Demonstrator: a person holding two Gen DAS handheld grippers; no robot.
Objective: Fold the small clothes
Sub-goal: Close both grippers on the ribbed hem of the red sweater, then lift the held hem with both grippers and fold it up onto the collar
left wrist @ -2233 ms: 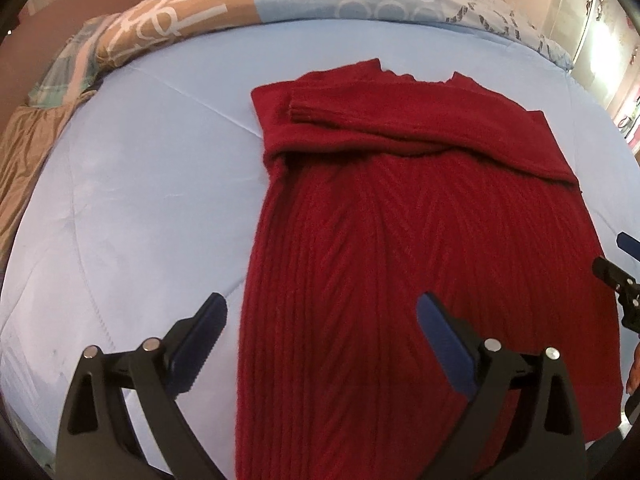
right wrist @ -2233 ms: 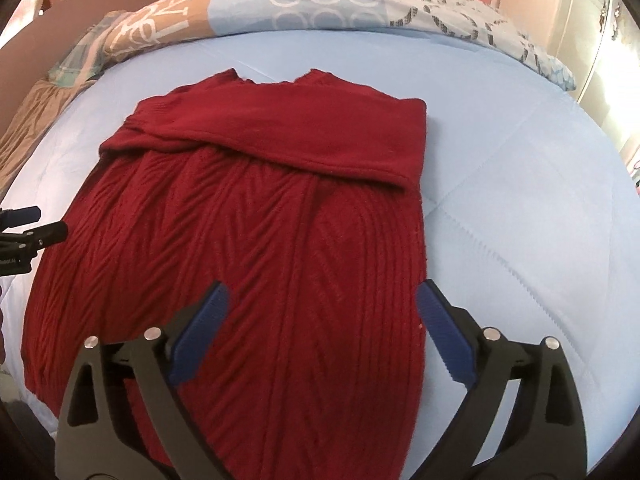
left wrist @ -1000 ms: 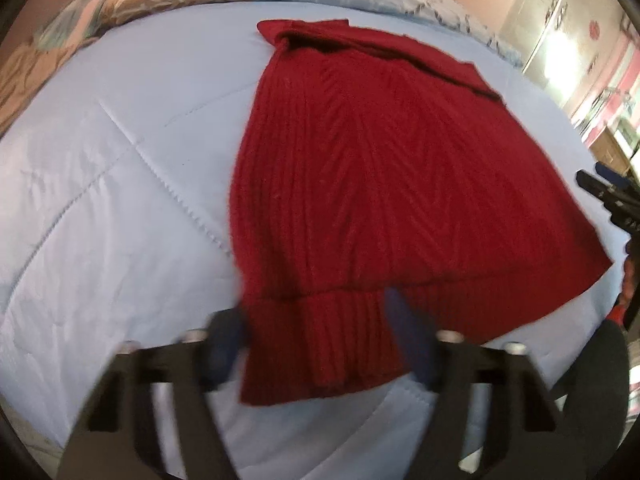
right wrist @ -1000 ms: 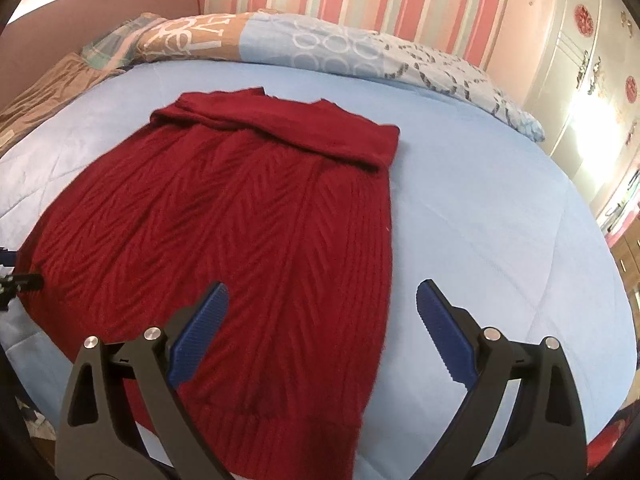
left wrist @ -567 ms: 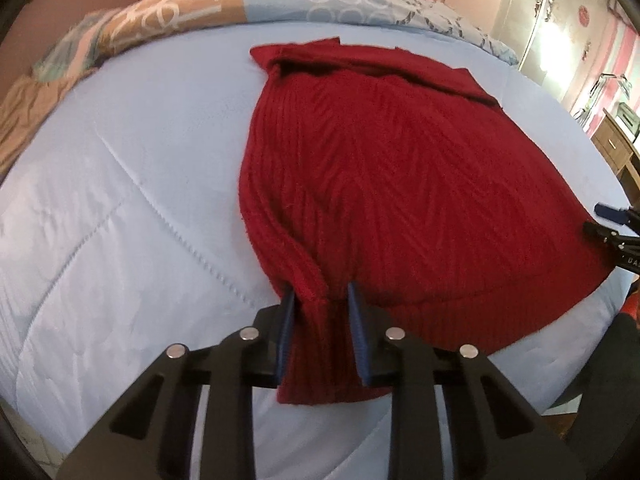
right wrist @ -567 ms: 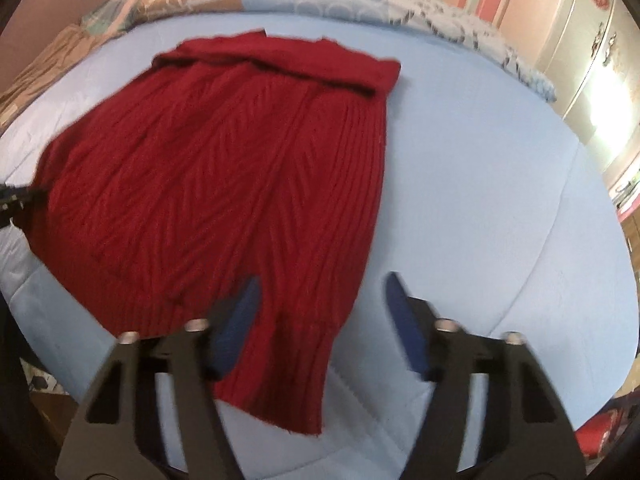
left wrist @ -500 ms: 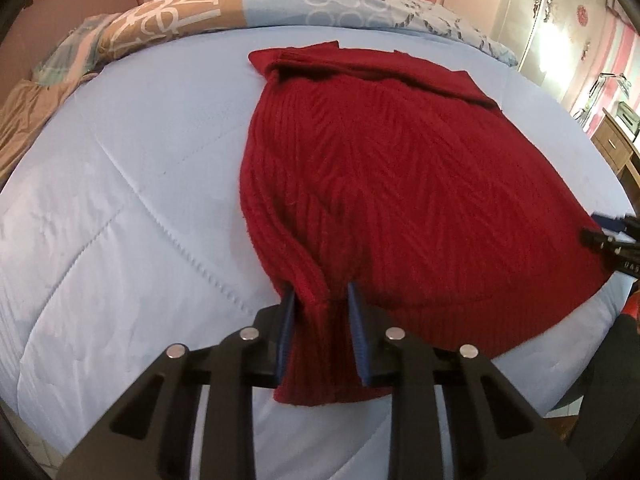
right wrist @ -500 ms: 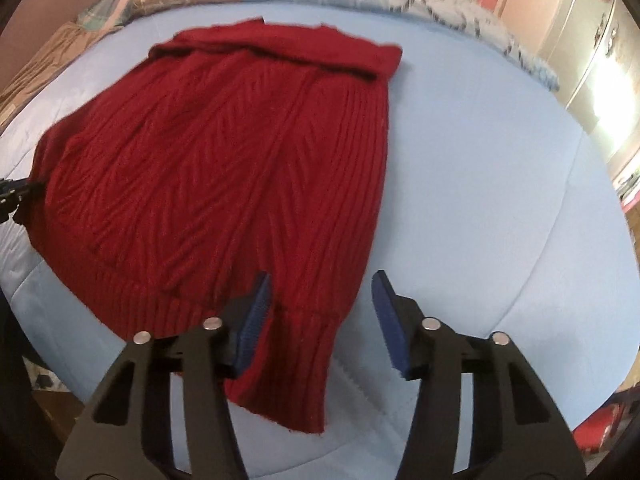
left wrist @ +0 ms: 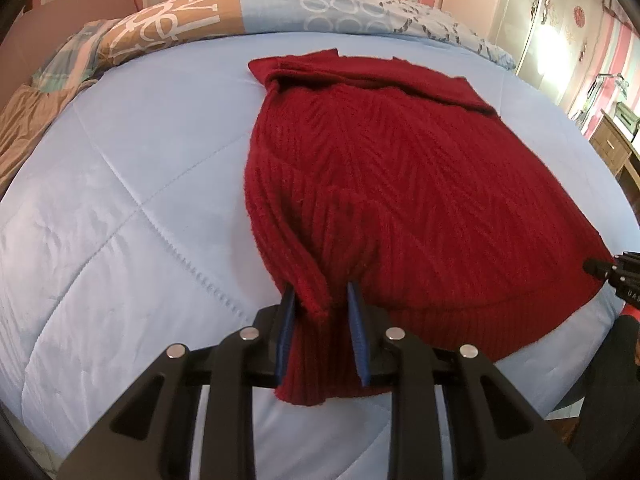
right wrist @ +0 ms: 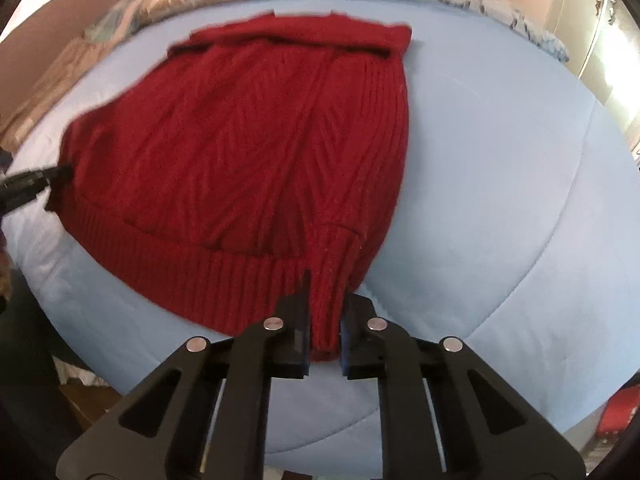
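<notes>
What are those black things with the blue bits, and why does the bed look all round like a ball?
Those are two claws, and a person holds one in each hand. Each has a small camera that looks out along its fingers, and the lens bends the picture, so the flat bed looks round. One picture comes from the left claw, the other from the right claw. On the light blue quilt lies a red knitted sweater, with its sleeves folded across the top. Each claw pinches one bottom corner of the sweater between its blue pads. A patterned pillow lies at the far end.
</notes>
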